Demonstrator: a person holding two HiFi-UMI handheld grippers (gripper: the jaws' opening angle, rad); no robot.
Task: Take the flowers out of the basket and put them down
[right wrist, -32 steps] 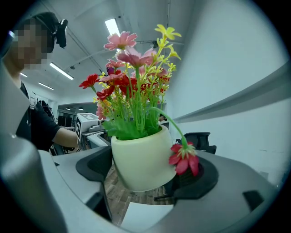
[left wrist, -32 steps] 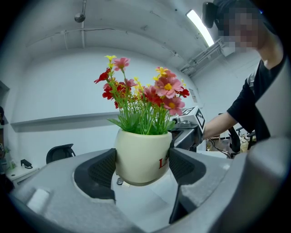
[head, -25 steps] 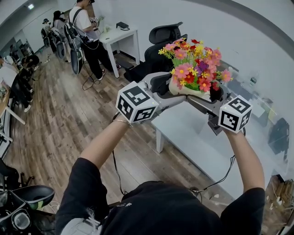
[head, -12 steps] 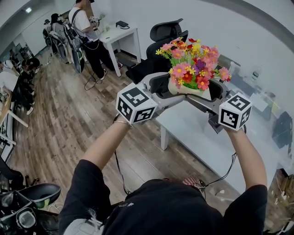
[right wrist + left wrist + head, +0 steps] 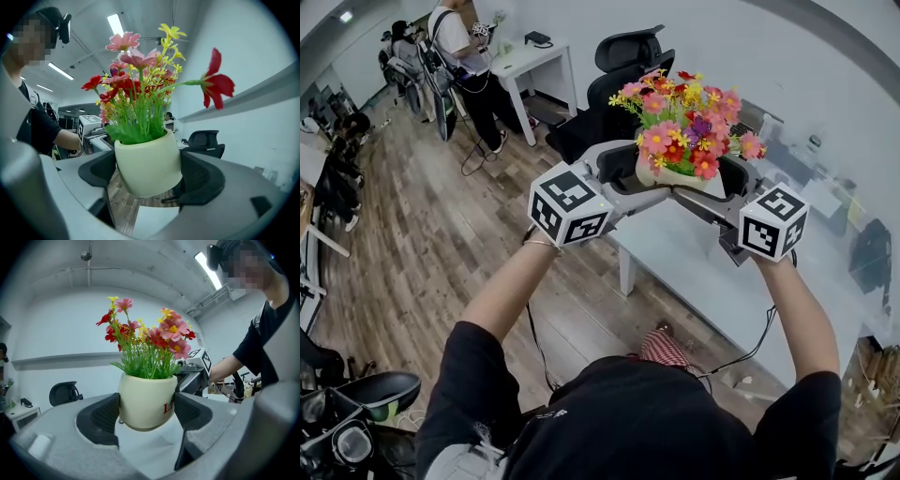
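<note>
Up in the air, over the near edge of the white table [image 5: 694,272], a cream pot [image 5: 664,176] of bright flowers [image 5: 689,117] is held between both tools. The left gripper [image 5: 148,412] has its jaws about half open, the ribbed pads pressed against opposite sides of the pot's belly. The right gripper [image 5: 150,174] clamps the same pot from the other side at a similar width, pads touching it. No basket shows in any view, so lifting out looks done and setting down is what remains.

To do that well, I would lower both hands together at one pace so that neither pulls the pot askew (it leans slightly in the right gripper view, though the wide lens may be the cause). Keep the squeeze even, bring the pot in from the table's edge, and seat its rounded base flat. Let go only once it rests, drawing the jaws straight apart, clear of the stems.
</note>
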